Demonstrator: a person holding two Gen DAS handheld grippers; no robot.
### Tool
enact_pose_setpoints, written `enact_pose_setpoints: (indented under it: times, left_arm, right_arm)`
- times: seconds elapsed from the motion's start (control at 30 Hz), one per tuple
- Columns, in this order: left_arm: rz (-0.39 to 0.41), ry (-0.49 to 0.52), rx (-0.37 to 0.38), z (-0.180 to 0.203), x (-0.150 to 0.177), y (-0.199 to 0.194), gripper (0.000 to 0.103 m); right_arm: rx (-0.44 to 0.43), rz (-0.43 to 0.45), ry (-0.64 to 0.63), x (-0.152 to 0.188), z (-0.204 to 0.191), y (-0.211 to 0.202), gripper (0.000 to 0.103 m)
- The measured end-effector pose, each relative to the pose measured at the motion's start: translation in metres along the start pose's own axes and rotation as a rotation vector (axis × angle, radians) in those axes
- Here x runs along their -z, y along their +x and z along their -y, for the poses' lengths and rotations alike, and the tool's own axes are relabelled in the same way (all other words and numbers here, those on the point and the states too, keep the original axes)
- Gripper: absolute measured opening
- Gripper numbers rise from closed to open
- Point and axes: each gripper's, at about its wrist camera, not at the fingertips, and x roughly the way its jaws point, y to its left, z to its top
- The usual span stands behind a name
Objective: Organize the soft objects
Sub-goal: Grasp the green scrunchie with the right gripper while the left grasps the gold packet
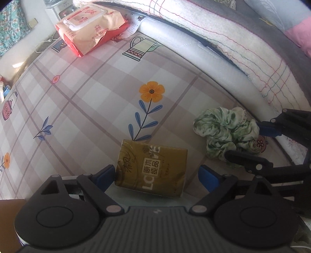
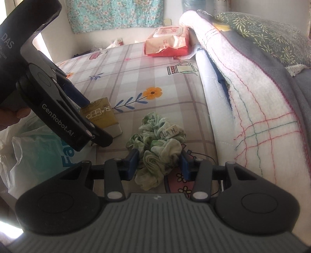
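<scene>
- My gold tissue pack [image 1: 150, 168] lies flat on the checked tablecloth.
- My green-white crumpled cloth [image 2: 158, 144] sits just right of it.
- My orange wipes pack [image 1: 91, 29] lies far back.

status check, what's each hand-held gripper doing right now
Left hand-held gripper open, straddling gold tissue pack. Right hand-held gripper shut on green scrunchie. Nothing in the way.

Daylight falls on a plaid, flower-printed table cover [image 1: 81, 101], a white wall [image 2: 124, 37] and teal floral curtain [image 2: 114, 14] behind.
</scene>
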Motion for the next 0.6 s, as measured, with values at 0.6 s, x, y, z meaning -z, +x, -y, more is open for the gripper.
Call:
enact_pose_setpoints:
  times: [0.6]
  left_arm:
    - [0.179, -0.145, 0.046, -0.018, 0.003, -0.053, 0.075]
  right_arm:
    - [-0.016, 0.055, 0.149, 0.0, 0.012, -0.023, 0.026]
